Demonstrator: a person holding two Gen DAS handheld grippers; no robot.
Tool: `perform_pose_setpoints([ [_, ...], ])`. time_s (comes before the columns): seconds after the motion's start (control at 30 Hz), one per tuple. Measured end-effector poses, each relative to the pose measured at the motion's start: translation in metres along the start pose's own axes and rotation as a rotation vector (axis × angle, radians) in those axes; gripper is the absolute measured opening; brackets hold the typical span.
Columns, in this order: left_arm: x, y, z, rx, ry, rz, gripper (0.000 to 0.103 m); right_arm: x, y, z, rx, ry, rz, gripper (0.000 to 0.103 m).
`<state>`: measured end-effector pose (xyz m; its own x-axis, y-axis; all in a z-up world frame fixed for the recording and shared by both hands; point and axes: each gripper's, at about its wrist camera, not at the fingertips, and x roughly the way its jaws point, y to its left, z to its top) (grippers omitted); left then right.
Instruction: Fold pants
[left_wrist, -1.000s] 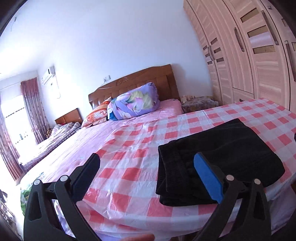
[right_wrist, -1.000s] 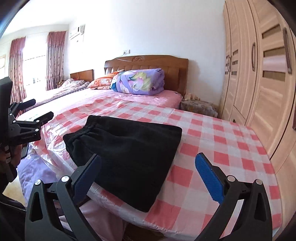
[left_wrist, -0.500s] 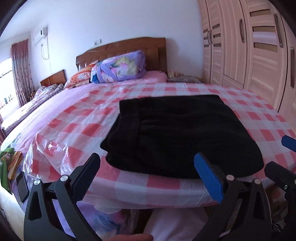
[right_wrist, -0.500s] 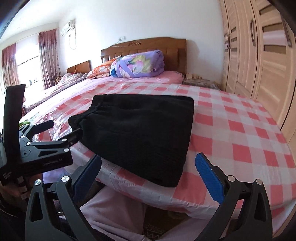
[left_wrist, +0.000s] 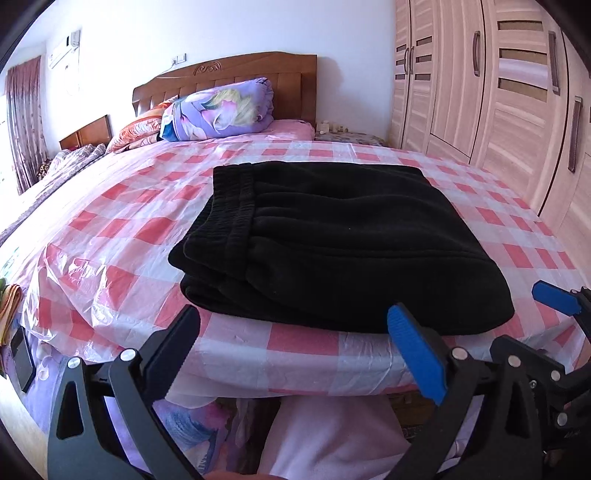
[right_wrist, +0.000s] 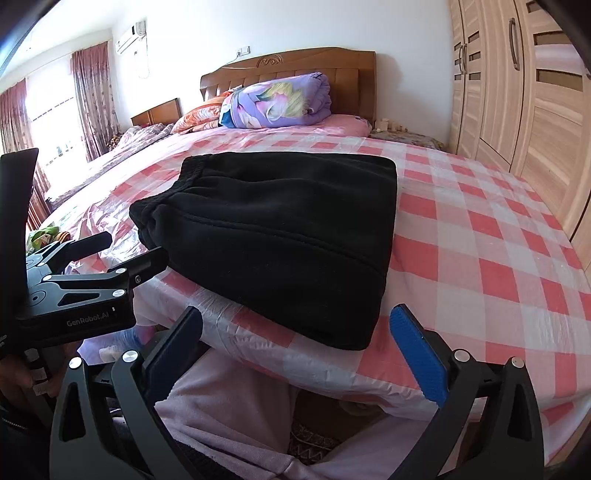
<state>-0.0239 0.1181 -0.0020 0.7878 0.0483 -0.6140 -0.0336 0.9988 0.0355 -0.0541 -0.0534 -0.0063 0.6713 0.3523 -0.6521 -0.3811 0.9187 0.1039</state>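
left tongs (left_wrist: 295, 350) agape | right tongs (right_wrist: 299, 343) agape | black pants (left_wrist: 332, 240) folded flat (waistband left)

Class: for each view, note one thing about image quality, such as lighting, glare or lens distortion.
Left wrist view: fisheye bends the wardrobe doors; black pants lose fold detail in shadow. Right wrist view: the window by the curtains is blown out white; glare streaks the plastic cover.

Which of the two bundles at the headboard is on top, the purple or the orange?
The purple flowered quilt roll is on top. It lies across the orange patterned pillow, which shows only at its left side, low against the mattress.
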Motion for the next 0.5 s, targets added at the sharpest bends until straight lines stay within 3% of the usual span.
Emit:
perform_pose_setpoints([
  [0.5, 0.0016, -0.0006, -0.0011, -0.003, 0.007, -0.016, 0.102, -0.0003, -0.0016, 0.0011, 0.002, -0.002, 0.000, 0.098],
])
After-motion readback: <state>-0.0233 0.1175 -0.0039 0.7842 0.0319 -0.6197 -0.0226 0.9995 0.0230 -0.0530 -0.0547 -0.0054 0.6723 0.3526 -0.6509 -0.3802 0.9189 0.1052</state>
